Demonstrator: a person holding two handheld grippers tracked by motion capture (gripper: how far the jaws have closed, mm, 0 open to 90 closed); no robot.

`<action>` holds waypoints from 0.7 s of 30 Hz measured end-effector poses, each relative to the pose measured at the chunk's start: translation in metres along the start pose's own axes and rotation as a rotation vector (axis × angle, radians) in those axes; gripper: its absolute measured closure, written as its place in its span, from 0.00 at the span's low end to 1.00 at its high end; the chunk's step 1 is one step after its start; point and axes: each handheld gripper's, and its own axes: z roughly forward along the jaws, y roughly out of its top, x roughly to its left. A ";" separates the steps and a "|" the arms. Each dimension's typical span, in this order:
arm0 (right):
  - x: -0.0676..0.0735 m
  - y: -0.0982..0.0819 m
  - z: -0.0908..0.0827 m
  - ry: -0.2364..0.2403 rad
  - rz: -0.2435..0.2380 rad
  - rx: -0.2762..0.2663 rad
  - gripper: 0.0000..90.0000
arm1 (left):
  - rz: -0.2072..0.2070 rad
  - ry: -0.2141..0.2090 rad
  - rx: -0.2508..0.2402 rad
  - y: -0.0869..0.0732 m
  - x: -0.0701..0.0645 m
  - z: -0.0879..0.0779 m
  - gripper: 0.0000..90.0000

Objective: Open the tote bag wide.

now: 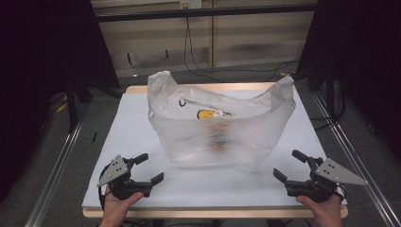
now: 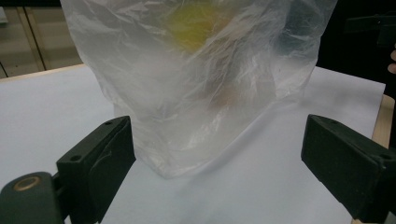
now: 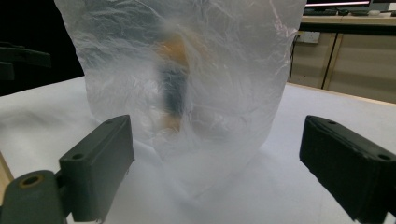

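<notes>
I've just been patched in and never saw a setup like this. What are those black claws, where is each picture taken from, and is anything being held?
There is no robot arm: a person holds a two-jaw tool in each hand. The high view looks down on the table; the left gripper sits at its lower left and the right gripper at its lower right. The other two pictures come from cameras riding on those grippers, looking out between their own black jaws. A see-through plastic bag stands on the white surface, with blurry yellow and dark contents inside. Both grippers are open, short of the bag, and hold nothing.
</notes>
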 end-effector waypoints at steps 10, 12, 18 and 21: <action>-0.001 -0.001 0.001 0.011 0.001 0.028 0.23 | 0.006 -0.017 0.021 0.000 -0.001 0.003 0.28; -0.001 0.000 0.001 0.029 0.007 0.031 0.30 | 0.018 -0.027 0.021 -0.001 -0.002 0.003 0.39; -0.001 0.002 0.005 0.090 0.015 0.040 0.58 | 0.012 -0.054 0.042 0.001 -0.004 0.004 0.64; 0.000 0.003 0.004 0.110 0.008 0.044 0.73 | 0.024 -0.068 0.066 0.002 -0.005 0.003 0.74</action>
